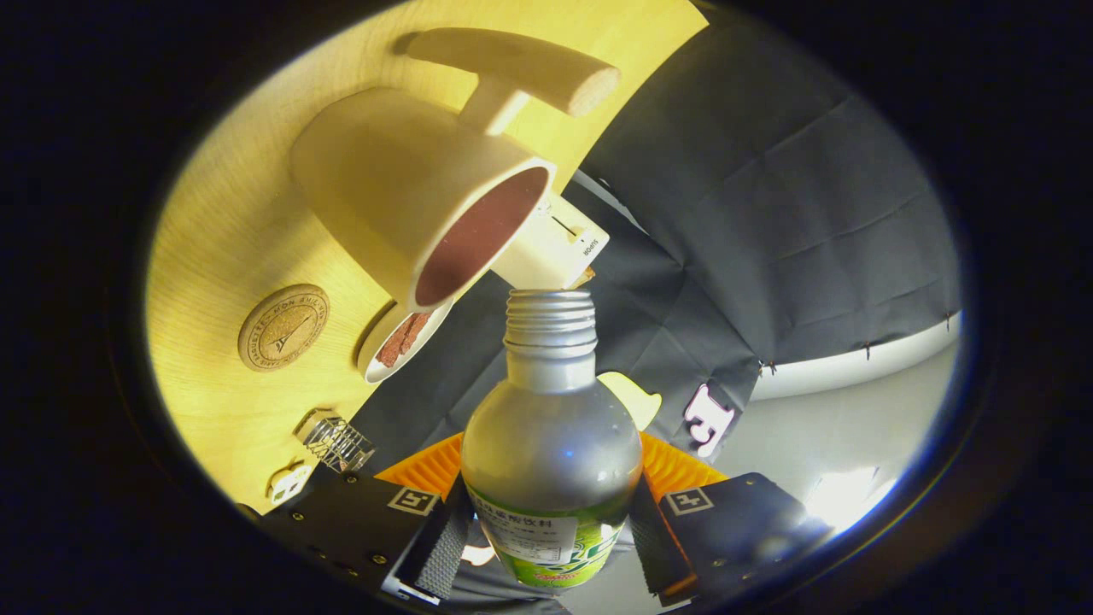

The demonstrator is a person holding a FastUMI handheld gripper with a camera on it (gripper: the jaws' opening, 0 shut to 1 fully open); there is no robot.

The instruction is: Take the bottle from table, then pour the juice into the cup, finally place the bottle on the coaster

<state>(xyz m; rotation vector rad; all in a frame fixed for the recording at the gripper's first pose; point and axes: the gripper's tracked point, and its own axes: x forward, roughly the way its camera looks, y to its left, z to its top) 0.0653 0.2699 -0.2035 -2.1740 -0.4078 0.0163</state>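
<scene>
Silver bottle (pixel 551 444), uncapped | tongs (pixel 551 534) clamped on it | cup (pixel 418 196) just beyond mouth

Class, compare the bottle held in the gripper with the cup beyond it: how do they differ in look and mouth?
The bottle is shiny silver with a narrow threaded neck; the cup is matte cream with a wide mouth and a handle. The gripper clamps the bottle; the cup stands on the wooden table. Both are open-topped.

The silver bottle with the green label (pixel 551 444) hides its bottom between the claw (pixel 551 547) fingers that squeeze it. Behind its open neck, a white box (pixel 559 248) is half hidden by the cream cup (pixel 418 196). The round wooden coaster's (pixel 283 327) writing is too small to read.
</scene>
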